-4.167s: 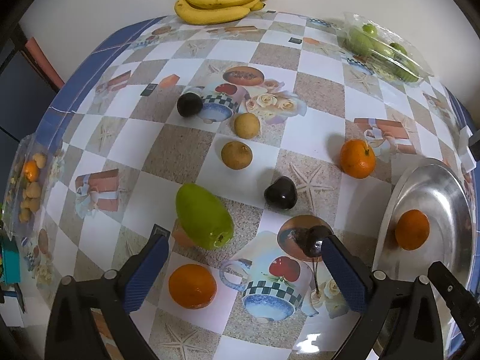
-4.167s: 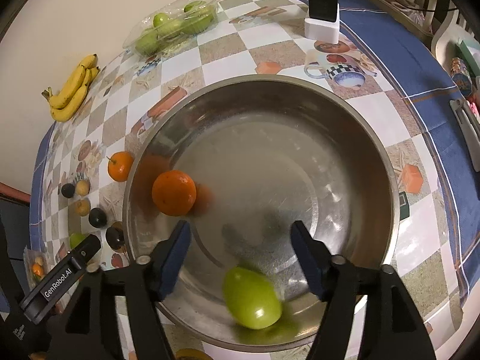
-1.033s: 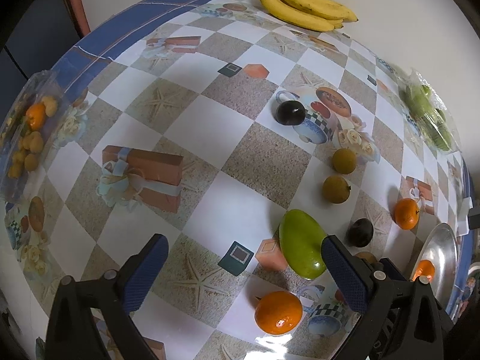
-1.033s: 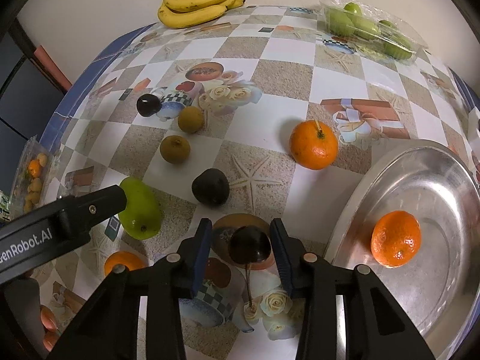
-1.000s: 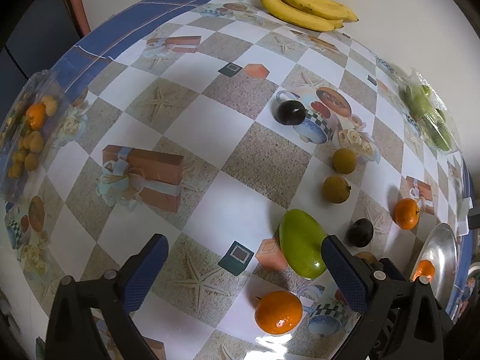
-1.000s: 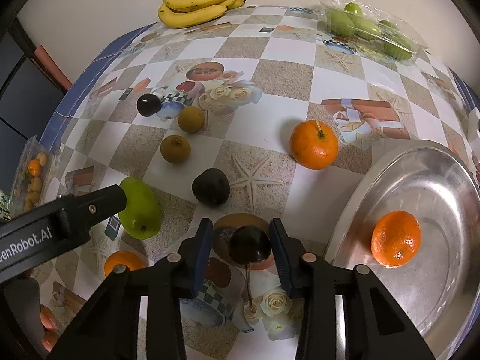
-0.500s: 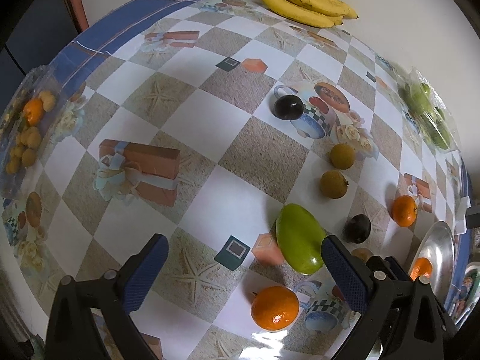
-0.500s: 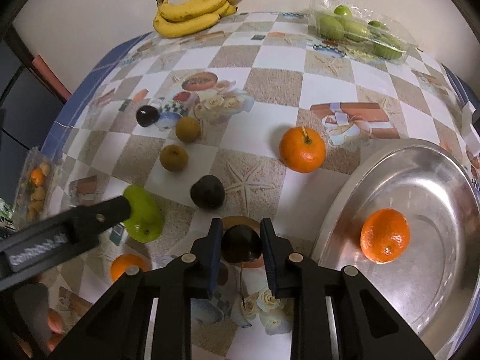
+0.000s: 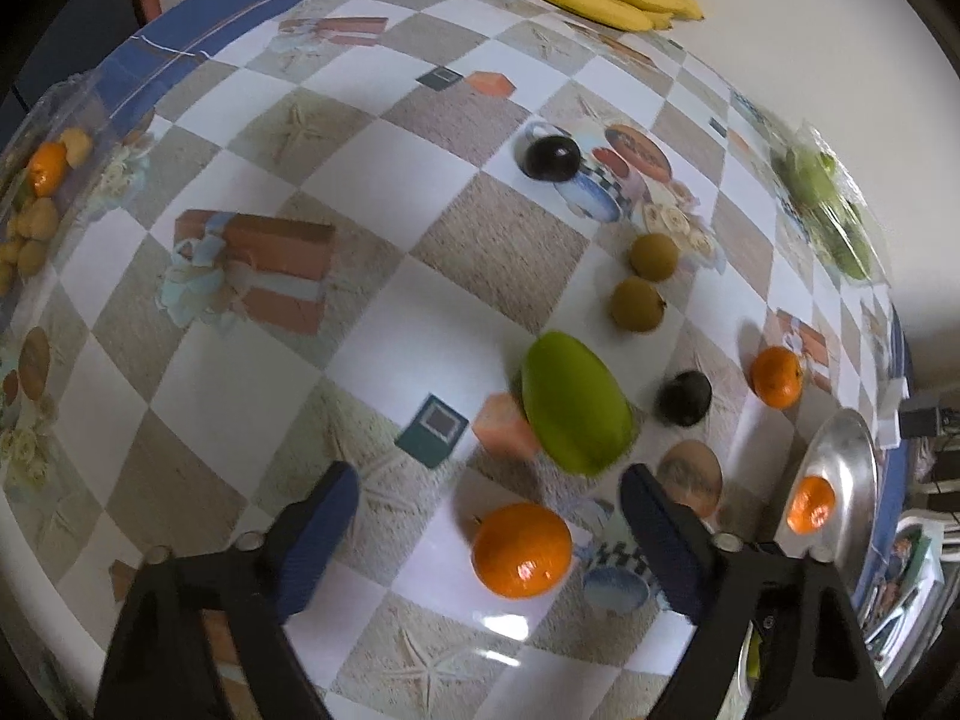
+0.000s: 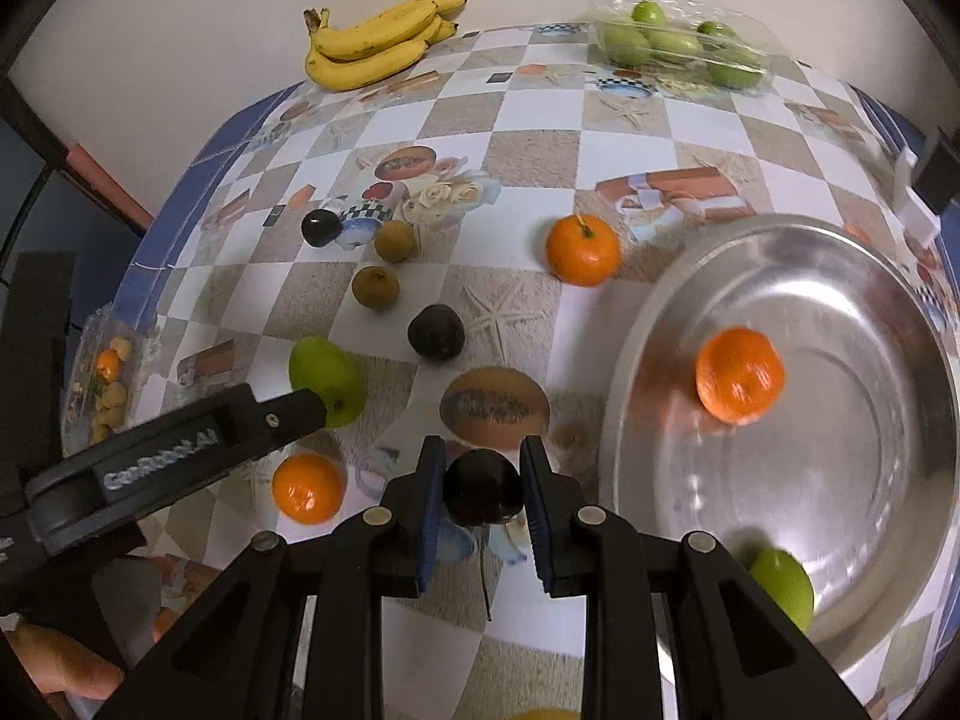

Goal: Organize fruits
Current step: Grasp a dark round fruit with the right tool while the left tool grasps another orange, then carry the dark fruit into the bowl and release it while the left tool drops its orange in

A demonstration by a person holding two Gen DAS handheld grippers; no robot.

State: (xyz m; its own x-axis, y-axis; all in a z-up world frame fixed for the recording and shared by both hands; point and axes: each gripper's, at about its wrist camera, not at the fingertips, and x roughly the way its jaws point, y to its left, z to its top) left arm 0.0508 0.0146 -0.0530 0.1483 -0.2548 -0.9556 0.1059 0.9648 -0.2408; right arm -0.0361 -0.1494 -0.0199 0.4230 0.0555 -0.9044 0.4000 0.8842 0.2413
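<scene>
Blue-padded fingers of our right gripper [image 10: 483, 495] are clamped on a dark round fruit [image 10: 482, 495], pads touching both its sides, with a thin stem hanging below it. We hold it above the checkered tablecloth [image 10: 522, 156], just left of the steel bowl [image 10: 888, 480]. Bowl contents: 1 orange [image 10: 741, 375] near its left wall and 1 green fruit [image 10: 780, 588] against the near rim.

Our left gripper [image 9: 489, 516] is spread wide with nothing between its pads. 1 loose orange [image 9: 521, 549] lies on the cloth between and just ahead of its fingers; we cannot tell whether either pad touches it. Just beyond that orange lies a green mango [image 9: 575, 402], tilted, its lower end near the right-hand pad.

Farther out, from the right wrist view: 1 dark plum-like fruit [image 10: 436, 332] right of the mango, then 2 brown round fruits [image 10: 376, 287] close together, and 1 small black fruit [image 10: 321, 228] beside a printed cup. Another orange [image 10: 582, 249] with a short stem sits apart from these, near the bowl's far-left rim.

At the far edge against the wall: a bunch of bananas [image 10: 378, 42] and a clear plastic tray of green fruits [image 10: 684, 45]. On the left edge of the table a plastic bag of small orange and yellow fruits [image 9: 36, 204] is visible, contents blurred.
</scene>
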